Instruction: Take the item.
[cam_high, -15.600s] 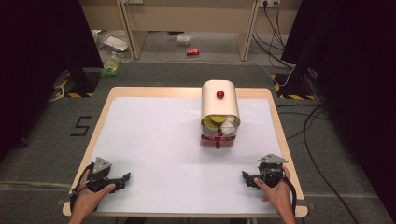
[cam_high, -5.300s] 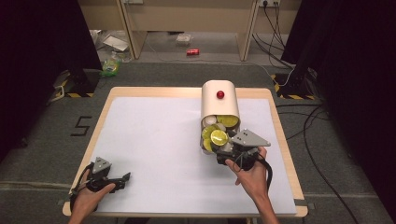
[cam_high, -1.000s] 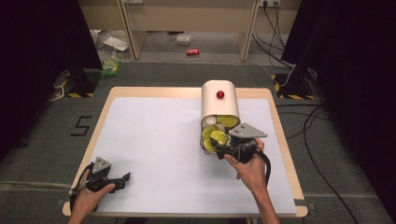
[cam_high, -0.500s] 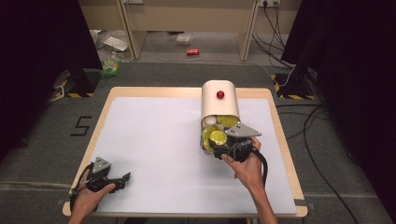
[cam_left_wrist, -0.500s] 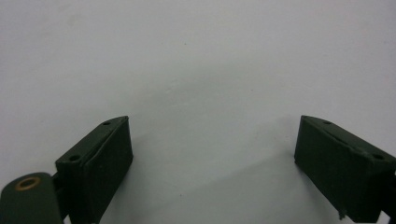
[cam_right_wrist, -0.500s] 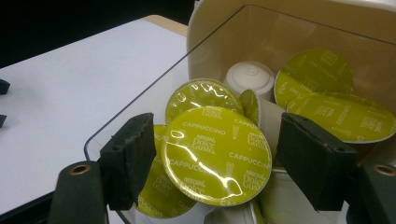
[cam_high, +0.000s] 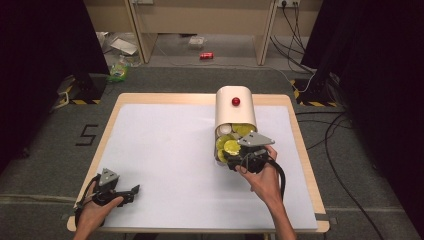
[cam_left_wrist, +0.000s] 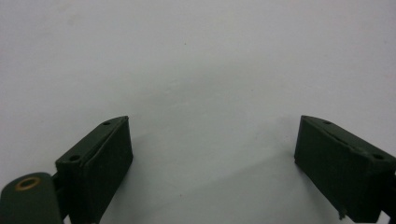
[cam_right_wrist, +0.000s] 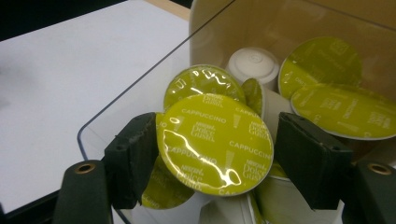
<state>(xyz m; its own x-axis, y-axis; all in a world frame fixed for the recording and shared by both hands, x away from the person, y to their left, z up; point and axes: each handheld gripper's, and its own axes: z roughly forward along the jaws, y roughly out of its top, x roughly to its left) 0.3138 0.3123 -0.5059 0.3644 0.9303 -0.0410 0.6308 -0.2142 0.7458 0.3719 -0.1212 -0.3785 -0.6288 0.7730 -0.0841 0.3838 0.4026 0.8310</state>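
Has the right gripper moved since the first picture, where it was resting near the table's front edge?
Yes. The right gripper has gone away from the front edge of the table, up to the mouth of the capsule container.

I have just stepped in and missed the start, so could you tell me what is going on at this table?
A person is picking coffee capsules out of a cream dispenser lying on the white table. The right gripper reaches into its clear drawer, with a green-lidded Cappuccino capsule between its fingers; the left one touches the lid, while a slight gap shows at the right one after the jaws have just been closing. The left gripper rests open at the table's near left corner.
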